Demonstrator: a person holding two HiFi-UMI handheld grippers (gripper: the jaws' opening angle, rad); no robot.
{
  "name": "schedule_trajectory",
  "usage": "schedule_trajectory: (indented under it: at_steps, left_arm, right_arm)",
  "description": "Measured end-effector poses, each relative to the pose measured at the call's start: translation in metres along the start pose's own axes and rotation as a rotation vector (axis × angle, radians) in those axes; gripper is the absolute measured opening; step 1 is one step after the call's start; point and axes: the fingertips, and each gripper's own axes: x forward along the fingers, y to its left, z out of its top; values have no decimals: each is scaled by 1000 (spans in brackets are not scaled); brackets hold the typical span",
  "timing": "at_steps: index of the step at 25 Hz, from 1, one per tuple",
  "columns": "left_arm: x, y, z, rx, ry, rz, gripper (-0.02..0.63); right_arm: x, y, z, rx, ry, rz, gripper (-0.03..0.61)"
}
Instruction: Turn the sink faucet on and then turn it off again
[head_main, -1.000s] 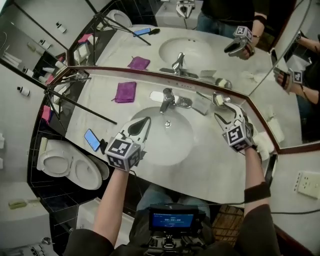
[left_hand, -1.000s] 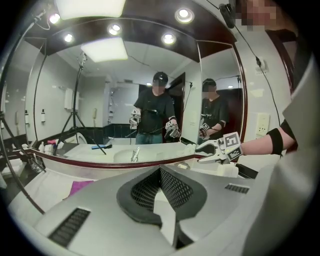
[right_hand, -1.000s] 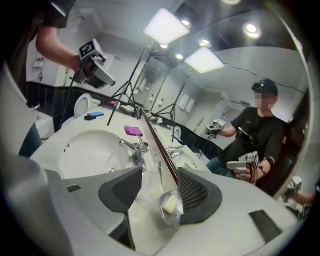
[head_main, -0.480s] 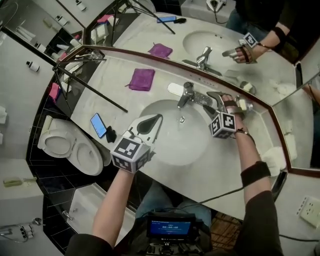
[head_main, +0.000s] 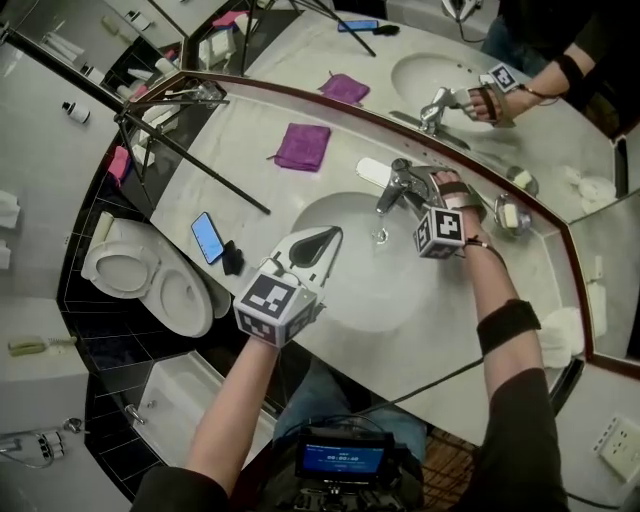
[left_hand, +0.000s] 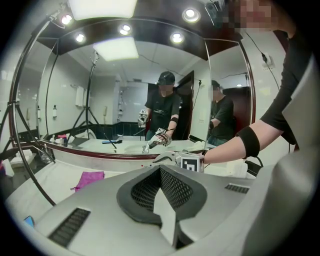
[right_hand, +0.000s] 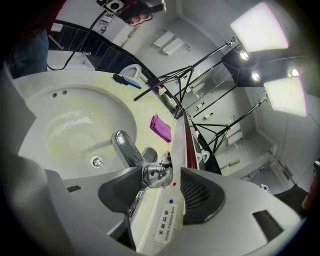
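A chrome faucet (head_main: 398, 188) stands at the back of the sink (head_main: 345, 285), against the mirror edge of a pale counter (head_main: 245, 175). Its spout runs from the mirror side out and down over the drain, so its long axis points toward the person. The short lever (right_hand: 157, 173) on top faces the right hand-held gripper (head_main: 436, 183) end-on.

The faucet looks rigid, fixed in place and smooth, so likely slippery. The lever's rounded end looks like the best place to grip.

The right hand-held gripper's jaws are wide apart and have just been narrowing slightly. The lever sits between them, not yet pinched. The left hand-held gripper (head_main: 331, 238) hovers over the basin's near side, jaws pressed together and empty.
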Motion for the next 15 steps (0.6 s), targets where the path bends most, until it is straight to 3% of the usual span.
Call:
schedule_trajectory:
  at_steps: [2, 6, 15]
  left_arm:
    - [-1, 3, 2, 1, 1, 3, 2]
    - [-1, 5, 1, 5, 5, 0, 2]
    - [11, 6, -9, -3, 28, -12, 2]
  right_arm:
    - [9, -1, 2, -29, -5, 0, 223]
    - [15, -5, 7, -115, -20, -42, 112]
    - [15, -4, 11, -165, -38, -89, 112]
